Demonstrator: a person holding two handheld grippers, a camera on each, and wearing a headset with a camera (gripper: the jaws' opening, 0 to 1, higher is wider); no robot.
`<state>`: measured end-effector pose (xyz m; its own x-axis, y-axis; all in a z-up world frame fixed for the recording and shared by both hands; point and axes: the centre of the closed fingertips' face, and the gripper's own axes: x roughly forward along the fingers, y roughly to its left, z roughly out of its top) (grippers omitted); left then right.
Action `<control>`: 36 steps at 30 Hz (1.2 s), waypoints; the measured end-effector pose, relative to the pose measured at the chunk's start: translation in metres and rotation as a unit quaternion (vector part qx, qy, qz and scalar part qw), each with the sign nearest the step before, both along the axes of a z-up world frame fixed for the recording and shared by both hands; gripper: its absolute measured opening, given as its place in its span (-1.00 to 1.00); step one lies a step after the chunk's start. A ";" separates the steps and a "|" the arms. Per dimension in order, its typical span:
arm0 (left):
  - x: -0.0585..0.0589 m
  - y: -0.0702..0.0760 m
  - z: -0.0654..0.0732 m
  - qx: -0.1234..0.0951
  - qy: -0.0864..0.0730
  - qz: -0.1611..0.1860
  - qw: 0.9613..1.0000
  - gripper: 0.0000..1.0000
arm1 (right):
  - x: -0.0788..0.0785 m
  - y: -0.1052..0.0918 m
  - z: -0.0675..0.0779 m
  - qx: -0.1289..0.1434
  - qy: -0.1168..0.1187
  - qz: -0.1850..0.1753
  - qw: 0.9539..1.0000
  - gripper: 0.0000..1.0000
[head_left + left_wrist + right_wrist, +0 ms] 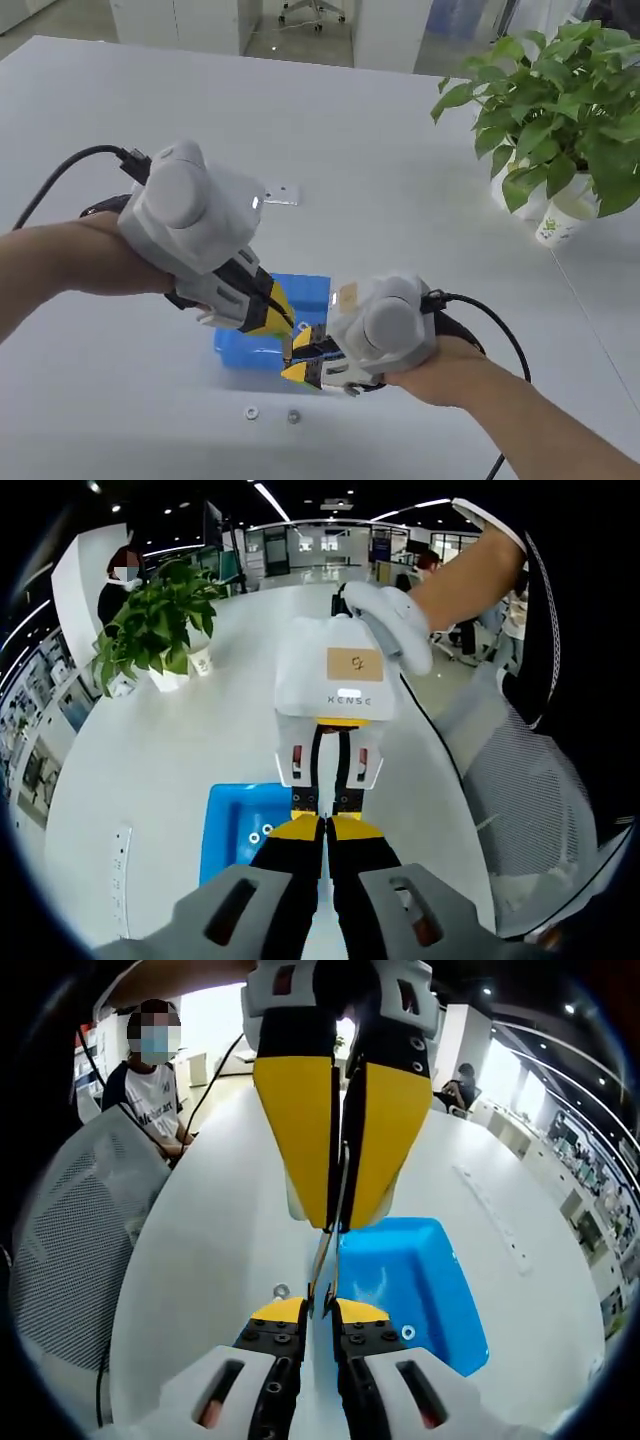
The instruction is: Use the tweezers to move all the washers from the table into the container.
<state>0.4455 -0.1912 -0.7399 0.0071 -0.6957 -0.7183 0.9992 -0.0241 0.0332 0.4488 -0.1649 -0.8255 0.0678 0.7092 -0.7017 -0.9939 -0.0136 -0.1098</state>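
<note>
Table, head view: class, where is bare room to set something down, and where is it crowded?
Bare: the far table, and the stretch between container and plant. Crowded: around the left gripper, right gripper and two washers.

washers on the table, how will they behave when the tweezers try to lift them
The washers lie flat on the smooth white table, so they will probably skid rather than roll when nudged. They look small and thin, so likely light but awkward for the tweezers to pinch by an edge.
</note>
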 end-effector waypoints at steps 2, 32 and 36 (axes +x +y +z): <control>-0.002 -0.001 -0.003 0.000 0.000 -0.002 1.000 -0.90 | -0.002 -0.001 -0.002 -0.002 0.001 0.001 1.000 -0.76; -0.023 -0.008 -0.041 -0.001 0.025 -0.016 1.000 -0.90 | -0.028 -0.012 -0.043 -0.025 0.036 0.002 0.999 -0.76; -0.025 -0.009 -0.043 0.000 0.026 -0.017 1.000 -0.90 | -0.028 -0.013 -0.047 -0.026 0.039 0.002 0.999 -0.76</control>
